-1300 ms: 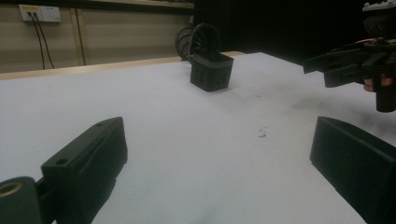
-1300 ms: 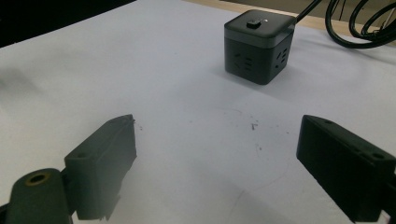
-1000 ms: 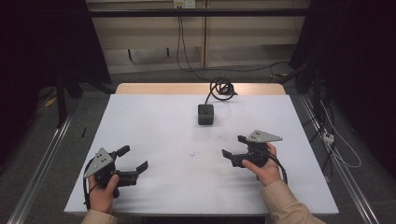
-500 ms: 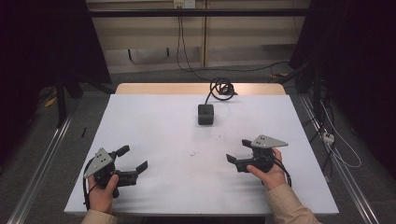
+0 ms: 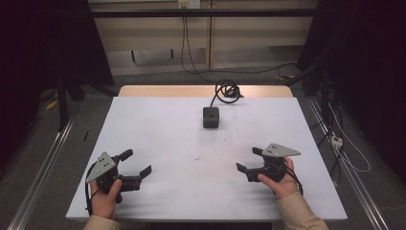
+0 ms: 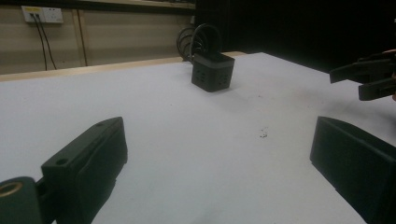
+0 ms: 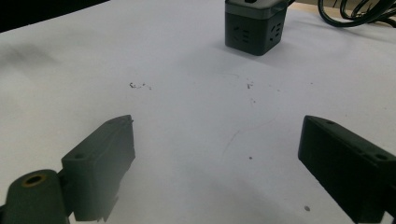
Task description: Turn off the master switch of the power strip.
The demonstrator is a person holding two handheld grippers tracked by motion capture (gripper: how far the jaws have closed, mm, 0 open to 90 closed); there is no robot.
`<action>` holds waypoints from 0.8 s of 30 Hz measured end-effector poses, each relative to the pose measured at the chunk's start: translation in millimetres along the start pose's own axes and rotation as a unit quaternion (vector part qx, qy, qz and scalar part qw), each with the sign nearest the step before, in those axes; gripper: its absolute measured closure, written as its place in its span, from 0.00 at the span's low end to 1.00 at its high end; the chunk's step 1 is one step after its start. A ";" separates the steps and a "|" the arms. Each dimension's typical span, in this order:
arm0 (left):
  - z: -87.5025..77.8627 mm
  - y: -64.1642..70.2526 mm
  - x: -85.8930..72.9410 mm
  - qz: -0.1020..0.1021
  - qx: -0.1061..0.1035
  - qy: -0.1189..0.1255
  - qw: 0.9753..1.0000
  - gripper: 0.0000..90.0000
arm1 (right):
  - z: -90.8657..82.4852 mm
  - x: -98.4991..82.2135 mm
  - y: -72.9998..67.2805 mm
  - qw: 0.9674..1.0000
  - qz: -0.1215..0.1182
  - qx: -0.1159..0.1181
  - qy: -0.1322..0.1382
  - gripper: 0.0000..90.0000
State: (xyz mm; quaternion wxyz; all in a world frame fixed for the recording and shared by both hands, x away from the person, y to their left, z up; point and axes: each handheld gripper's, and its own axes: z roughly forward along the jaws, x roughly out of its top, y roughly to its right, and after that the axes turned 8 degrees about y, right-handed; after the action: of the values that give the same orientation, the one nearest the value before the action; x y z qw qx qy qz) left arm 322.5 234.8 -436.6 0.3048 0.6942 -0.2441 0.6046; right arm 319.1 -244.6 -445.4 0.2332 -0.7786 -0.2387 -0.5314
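Note:
A black cube-shaped power socket (image 5: 210, 117) stands on the white table (image 5: 158, 124) toward the far middle, and its black cable (image 5: 227, 90) coils behind it at the far edge. My left gripper (image 5: 138, 162) rests near the front left, open, with nothing between its jaws. Open and empty too, my right gripper (image 5: 246, 159) sits at the front right, pointing left. From the left gripper (image 6: 219, 130) the cube (image 6: 212, 71) shows ahead, with the right gripper (image 6: 369, 77) off to the side. The right gripper (image 7: 215, 130) faces the cube (image 7: 254, 25) and cable (image 7: 355, 11).
Small dark specks (image 5: 197, 158) mark the table between the grippers. A wooden strip (image 5: 167, 91) runs along the far edge. Metal rails (image 5: 43, 167) flank the table on the floor, and cables (image 5: 344, 153) lie at the right.
The right gripper has drifted a little toward the near edge and to the right, still open. The left gripper and the cube have stayed put.

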 end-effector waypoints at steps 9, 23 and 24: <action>-0.4 0.1 0.0 0.000 0.001 0.000 1.000 0.04 | -9.8 -5.2 3.0 1.000 0.005 -0.004 0.002 0.12; -0.1 -0.6 -0.4 0.003 0.000 -0.002 1.000 0.04 | -22.6 -11.2 4.3 1.000 0.003 -0.012 0.003 0.12; -0.1 -0.6 -0.5 0.003 0.000 -0.003 1.000 0.04 | -24.1 -11.6 4.6 1.000 0.002 -0.012 0.003 0.12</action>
State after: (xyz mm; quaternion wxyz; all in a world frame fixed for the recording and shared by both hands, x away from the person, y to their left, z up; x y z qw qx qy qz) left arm 322.8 235.3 -437.1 0.3023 0.6952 -0.2464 0.6038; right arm 300.9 -264.5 -448.9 0.2252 -0.7802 -0.2301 -0.5363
